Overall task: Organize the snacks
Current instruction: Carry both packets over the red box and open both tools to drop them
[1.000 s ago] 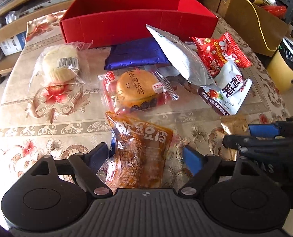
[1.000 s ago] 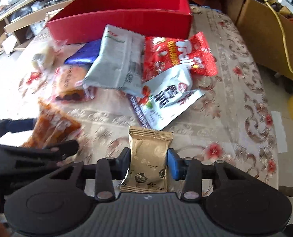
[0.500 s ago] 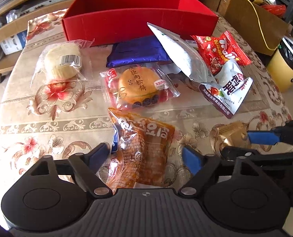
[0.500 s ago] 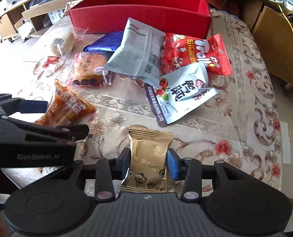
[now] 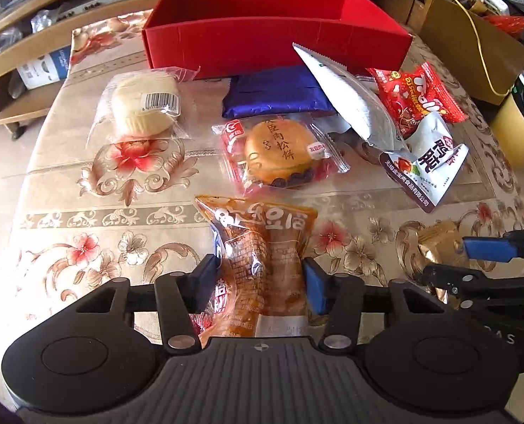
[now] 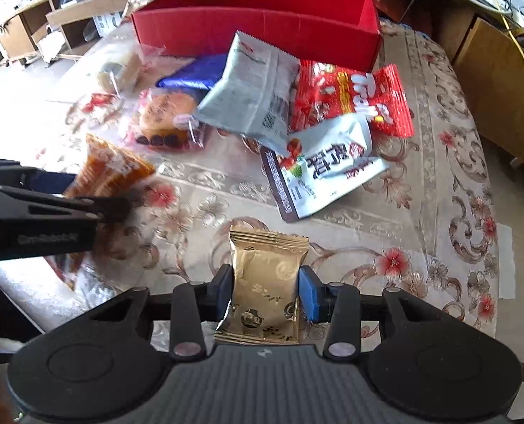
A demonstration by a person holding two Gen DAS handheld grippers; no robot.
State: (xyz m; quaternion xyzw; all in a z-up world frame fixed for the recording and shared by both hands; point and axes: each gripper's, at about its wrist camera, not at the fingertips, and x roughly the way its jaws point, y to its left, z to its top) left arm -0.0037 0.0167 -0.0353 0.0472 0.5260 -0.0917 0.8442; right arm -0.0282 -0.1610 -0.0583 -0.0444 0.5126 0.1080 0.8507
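An orange snack packet (image 5: 262,233) lies on the floral tablecloth, its lower half between the blue pads of my left gripper (image 5: 260,282). The jaws are closing and the pads pinch the packet's sides. My right gripper (image 6: 265,289) is shut on a gold foil packet (image 6: 265,265), held just above the cloth. In the left wrist view that gold packet (image 5: 435,243) and the right gripper (image 5: 474,258) show at the right edge. The open red box (image 5: 276,39) stands at the back of the table, its inside hidden from here.
Between me and the box lie a pale cake in clear wrap (image 5: 141,106), a blue packet (image 5: 276,92), a round pastry (image 5: 279,148), a silver bag (image 5: 353,102), a red packet (image 5: 417,92) and a white packet (image 5: 435,155). A yellow bin (image 5: 516,130) stands right of the table.
My left gripper's jaws have come in from wide apart onto the orange packet. The right gripper still holds the gold packet and has rolled a little.
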